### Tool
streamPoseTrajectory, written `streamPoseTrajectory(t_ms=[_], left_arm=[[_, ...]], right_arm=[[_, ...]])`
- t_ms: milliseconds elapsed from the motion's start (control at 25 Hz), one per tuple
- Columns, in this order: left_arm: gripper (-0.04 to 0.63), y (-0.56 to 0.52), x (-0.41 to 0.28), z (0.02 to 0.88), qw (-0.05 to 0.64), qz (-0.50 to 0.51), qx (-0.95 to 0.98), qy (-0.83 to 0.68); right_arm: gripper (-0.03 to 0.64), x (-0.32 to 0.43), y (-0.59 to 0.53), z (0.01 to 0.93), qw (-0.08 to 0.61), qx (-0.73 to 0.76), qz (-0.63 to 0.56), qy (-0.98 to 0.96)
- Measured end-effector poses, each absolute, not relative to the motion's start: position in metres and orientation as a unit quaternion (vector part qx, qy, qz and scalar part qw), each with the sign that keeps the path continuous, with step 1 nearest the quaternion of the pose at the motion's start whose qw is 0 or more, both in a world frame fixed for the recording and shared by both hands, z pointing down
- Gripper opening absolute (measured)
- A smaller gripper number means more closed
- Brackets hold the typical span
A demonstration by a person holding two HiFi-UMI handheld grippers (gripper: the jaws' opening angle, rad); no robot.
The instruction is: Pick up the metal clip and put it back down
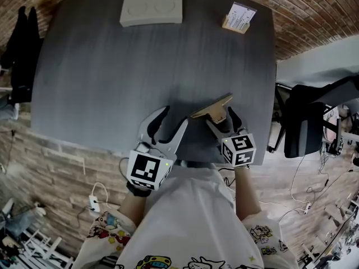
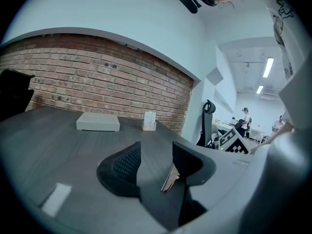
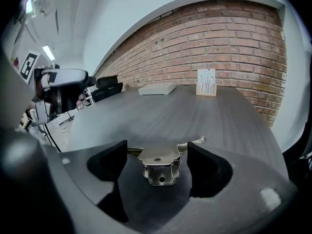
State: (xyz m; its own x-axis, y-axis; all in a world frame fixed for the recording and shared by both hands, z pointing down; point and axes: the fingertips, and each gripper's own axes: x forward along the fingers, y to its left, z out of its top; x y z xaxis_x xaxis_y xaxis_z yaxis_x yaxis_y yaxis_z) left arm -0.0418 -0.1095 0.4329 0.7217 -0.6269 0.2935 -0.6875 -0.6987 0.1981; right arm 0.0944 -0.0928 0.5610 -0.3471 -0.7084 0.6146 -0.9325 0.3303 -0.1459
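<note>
Shiny folded-steel metal clip (image 3: 158, 165) lies on the matte dark grey wood-grain table (image 3: 195, 116) between the right gripper's (image 3: 157, 151) spread jaws, untouched. Its long bar runs crosswise, holed tab toward the gripper. Left gripper (image 2: 156, 162): jaws parted, nothing between.

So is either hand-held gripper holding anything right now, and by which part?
Nothing is held. The metal clip sits between the right hand-held gripper's open jaws, untouched.

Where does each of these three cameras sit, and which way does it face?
Head view: on the person's head, looking down at table, left tongs, right tongs, shirt.
Left gripper view: on the left tongs, facing the brick wall; own open jaws show.
Right gripper view: on the right tongs, metal clip between its jaws.
Shared: all show the metal clip and white box.
</note>
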Motion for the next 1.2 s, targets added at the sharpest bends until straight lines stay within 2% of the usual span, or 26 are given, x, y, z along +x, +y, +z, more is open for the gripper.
streamPoseTrajectory(t_ms=[640,1040,1200], left_arm=[[0.206,-0.117,-0.049,0.439,0.154,0.103,0.915,-0.358],[0.206,-0.122,-0.057,0.440,0.151,0.100,0.914,-0.364],[0.206,-0.123,-0.062,0.440,0.151,0.099,0.913,-0.367]], right_arm=[[0.380,0.094,-0.099,0.593,0.301,0.521,0.233,-0.764],[0.385,0.096,-0.098,0.593,0.303,0.524,0.227,-0.763],[0.356,0.093,-0.098,0.592,0.305,0.518,0.223,-0.767]])
